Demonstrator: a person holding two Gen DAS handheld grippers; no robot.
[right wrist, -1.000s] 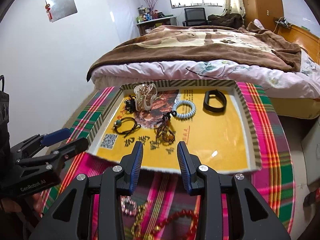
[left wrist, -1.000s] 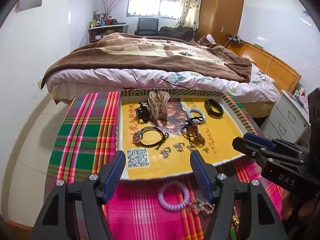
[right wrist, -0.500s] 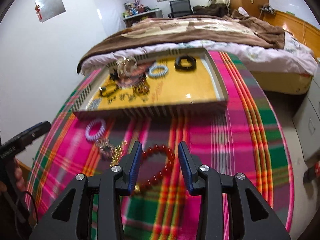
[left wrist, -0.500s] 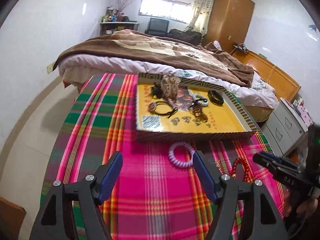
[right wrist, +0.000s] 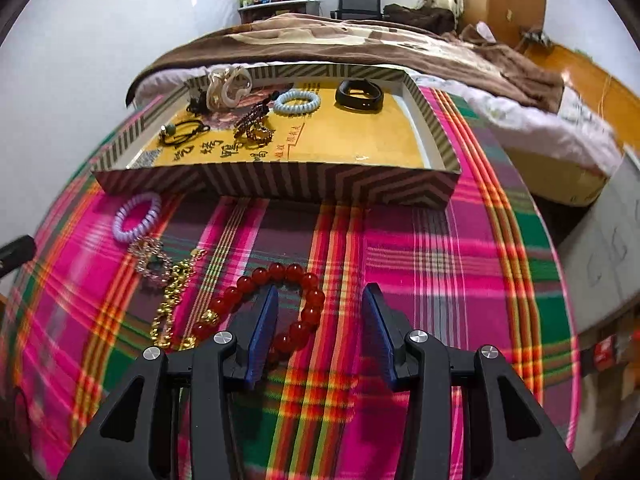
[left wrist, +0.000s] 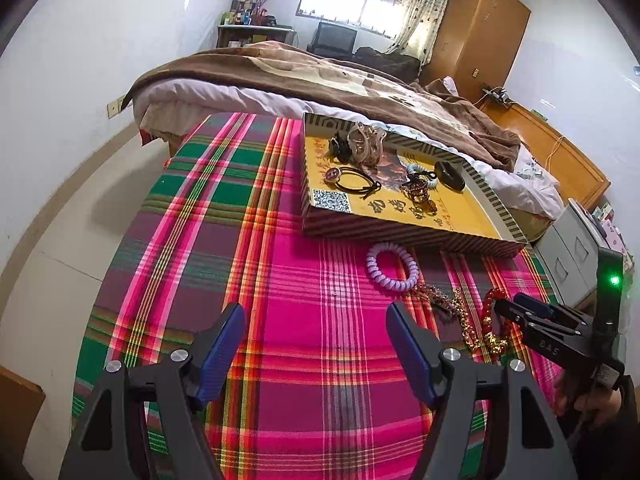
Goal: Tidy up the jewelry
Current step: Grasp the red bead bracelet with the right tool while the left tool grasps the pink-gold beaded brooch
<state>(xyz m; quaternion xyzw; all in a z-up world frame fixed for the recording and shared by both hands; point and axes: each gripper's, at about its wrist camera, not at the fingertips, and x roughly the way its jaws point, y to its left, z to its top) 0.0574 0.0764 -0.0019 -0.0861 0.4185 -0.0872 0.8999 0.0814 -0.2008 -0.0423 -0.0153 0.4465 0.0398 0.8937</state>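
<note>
Plaid tablecloth (left wrist: 280, 280) fills the near ground, bare stretch left of the tray; bed (left wrist: 320, 76) just beyond its far edge; striped tray (right wrist: 280, 180) with yellow floor holds black band (right wrist: 359, 95), pale blue coil tie (right wrist: 297, 101), cream claw clip (right wrist: 228, 84); left gripper (left wrist: 316, 344) wide apart over bare cloth, holding nothing; right gripper (right wrist: 318, 320) apart, left finger inside the red bead bracelet (right wrist: 296, 300); purple coil tie (right wrist: 136, 216), gold chain (right wrist: 172, 304) on cloth near tray front.
</note>
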